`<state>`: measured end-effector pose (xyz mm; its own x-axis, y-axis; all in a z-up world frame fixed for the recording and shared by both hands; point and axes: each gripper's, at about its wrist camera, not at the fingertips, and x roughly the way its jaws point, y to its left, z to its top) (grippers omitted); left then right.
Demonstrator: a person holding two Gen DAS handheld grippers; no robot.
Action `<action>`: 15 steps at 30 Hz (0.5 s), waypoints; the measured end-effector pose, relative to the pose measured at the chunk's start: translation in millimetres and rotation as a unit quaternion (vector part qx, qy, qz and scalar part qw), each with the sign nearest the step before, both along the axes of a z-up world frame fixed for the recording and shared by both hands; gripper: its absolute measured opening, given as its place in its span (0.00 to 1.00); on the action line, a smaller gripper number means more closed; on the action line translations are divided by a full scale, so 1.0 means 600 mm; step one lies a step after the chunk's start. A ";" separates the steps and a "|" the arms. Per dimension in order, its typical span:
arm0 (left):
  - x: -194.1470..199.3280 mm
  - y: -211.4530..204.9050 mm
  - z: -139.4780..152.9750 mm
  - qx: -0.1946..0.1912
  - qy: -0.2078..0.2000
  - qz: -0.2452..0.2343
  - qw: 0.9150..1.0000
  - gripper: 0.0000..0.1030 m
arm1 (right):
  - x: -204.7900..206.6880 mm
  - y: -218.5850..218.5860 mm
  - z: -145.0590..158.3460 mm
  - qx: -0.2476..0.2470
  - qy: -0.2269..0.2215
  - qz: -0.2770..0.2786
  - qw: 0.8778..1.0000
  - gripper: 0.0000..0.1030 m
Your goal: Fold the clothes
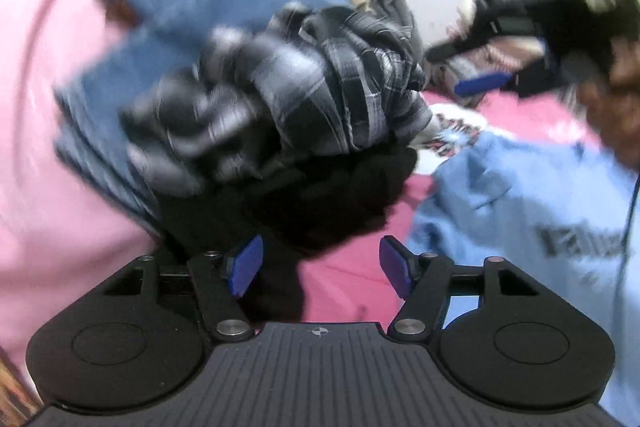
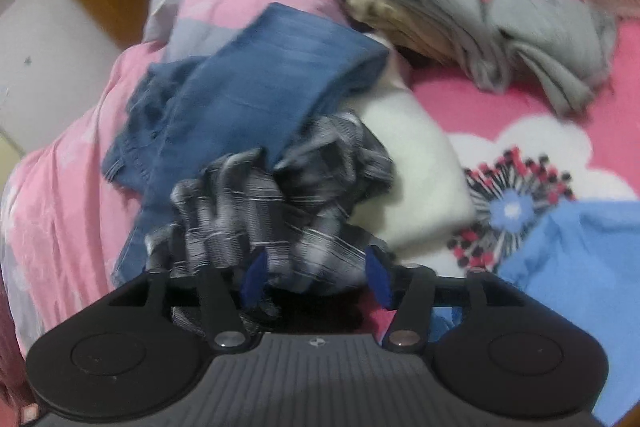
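Both grippers are seen with jaws apart and nothing pinched. The left gripper [image 1: 320, 267] has its pads well clear of cloth on either side; only a black garment [image 1: 320, 203] lies ahead of the gap. The right gripper [image 2: 316, 279] has a bunched plaid shirt [image 2: 272, 211] sitting in and just above the gap, but the pads are not pressed on it as far as can be told — motion blur leaves it uncertain.

The plaid shirt is crumpled in a heap on the pink bedspread [image 2: 520, 99], partly under the jeans [image 2: 256, 75] and on top of the black garment. From the left wrist view the plaid shirt [image 1: 288, 91] lies straight ahead and above the jaws; the right gripper [image 1: 484, 83] is seen off to the right, well apart.

The long axis of the plaid bundle is judged to run roughly from lower left to upper right in the right wrist view, no clear collar or hem end shown. The right gripper is nearer — likely the one for the next pinch. A light blue shirt [image 2: 580, 267] is spread at the right.
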<state>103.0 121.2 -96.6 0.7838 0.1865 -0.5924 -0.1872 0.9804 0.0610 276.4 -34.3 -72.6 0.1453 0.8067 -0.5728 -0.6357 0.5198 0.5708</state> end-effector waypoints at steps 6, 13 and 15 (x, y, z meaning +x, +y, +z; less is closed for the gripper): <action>0.036 -0.021 -0.051 0.131 0.041 -0.027 0.990 0.71 | -0.045 0.048 0.016 -0.006 -0.075 0.055 0.996 0.80; 0.070 -0.028 -0.095 0.196 0.038 -0.036 0.979 0.83 | -0.093 0.098 0.016 -0.047 -0.204 0.119 0.971 0.98; 0.075 -0.022 -0.095 0.191 0.027 -0.028 0.981 0.83 | -0.107 0.111 0.012 -0.055 -0.228 0.144 0.961 0.99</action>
